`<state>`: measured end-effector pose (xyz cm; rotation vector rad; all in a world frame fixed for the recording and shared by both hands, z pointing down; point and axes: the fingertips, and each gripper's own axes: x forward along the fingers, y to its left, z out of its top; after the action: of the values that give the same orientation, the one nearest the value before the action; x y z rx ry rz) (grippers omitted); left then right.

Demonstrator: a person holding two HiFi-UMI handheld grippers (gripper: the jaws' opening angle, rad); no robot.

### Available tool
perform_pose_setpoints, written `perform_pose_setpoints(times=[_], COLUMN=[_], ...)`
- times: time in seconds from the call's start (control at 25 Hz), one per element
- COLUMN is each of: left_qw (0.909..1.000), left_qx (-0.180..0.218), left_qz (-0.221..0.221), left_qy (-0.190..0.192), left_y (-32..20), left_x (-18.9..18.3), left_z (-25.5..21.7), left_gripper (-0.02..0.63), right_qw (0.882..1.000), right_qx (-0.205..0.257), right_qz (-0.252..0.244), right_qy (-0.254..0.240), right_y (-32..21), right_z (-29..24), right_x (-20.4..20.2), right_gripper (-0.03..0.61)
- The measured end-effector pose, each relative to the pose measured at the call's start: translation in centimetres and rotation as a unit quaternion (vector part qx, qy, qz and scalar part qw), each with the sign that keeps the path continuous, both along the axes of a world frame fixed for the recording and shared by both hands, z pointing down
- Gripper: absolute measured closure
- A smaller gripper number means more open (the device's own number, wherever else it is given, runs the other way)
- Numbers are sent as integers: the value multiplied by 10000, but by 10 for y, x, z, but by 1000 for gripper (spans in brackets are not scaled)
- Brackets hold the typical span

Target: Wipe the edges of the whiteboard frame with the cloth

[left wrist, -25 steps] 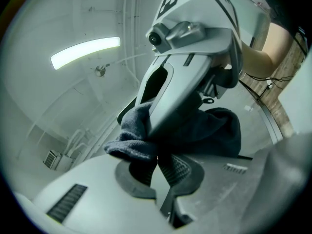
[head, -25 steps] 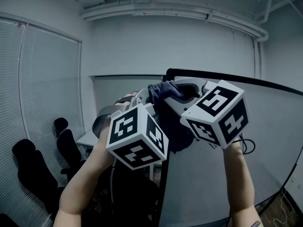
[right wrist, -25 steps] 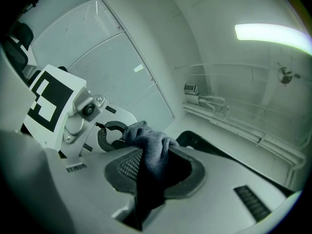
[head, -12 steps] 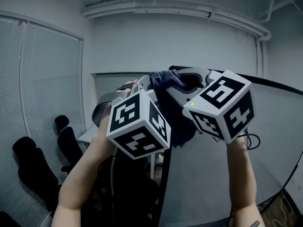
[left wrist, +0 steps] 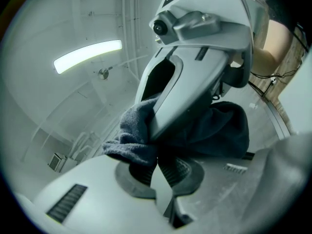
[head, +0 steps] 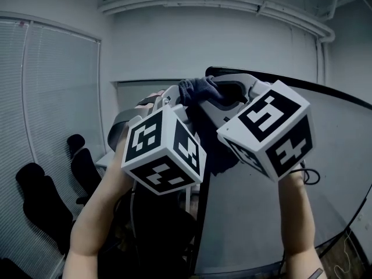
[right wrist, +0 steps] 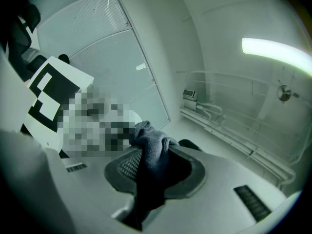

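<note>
Left gripper (left wrist: 158, 168) and right gripper (right wrist: 146, 165) both clamp the dark cloth (head: 200, 89) at upper centre, by the whiteboard frame (head: 199, 237); blinds (head: 55, 97) and chairs (head: 36, 205) fill the left.

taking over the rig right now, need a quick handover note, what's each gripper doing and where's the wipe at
Grippers: left gripper shut on the cloth; right gripper shut on the same cloth.
Position: both are raised together at the upper left corner of the whiteboard frame, with the cloth bunched there. Contact with the frame is not clear.
Done: cannot tell which edges have been wiped.
Left: probably run the cloth along the top edge, then down the sides.
</note>
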<state>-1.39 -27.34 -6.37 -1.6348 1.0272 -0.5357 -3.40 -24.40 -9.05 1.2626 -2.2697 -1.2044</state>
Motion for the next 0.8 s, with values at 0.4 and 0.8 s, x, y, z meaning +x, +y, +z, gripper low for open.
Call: perform_pose_setpoints(times=[0.4, 0.8], left_qw=[9999, 9998], left_qx=[-109, -197], left_qz=[27, 23], left_qy=[14, 27], left_y=[-4, -4], left_x=[0, -2], left_z=[22, 41], left_gripper=[598, 598], right_qw=[9993, 9993], right_qx=[-21, -85], right_qz=[240, 260], right_qy=[278, 265], right_y=[-3, -3], right_z=[21, 40], right_x=[-4, -5], right_gripper=[483, 483])
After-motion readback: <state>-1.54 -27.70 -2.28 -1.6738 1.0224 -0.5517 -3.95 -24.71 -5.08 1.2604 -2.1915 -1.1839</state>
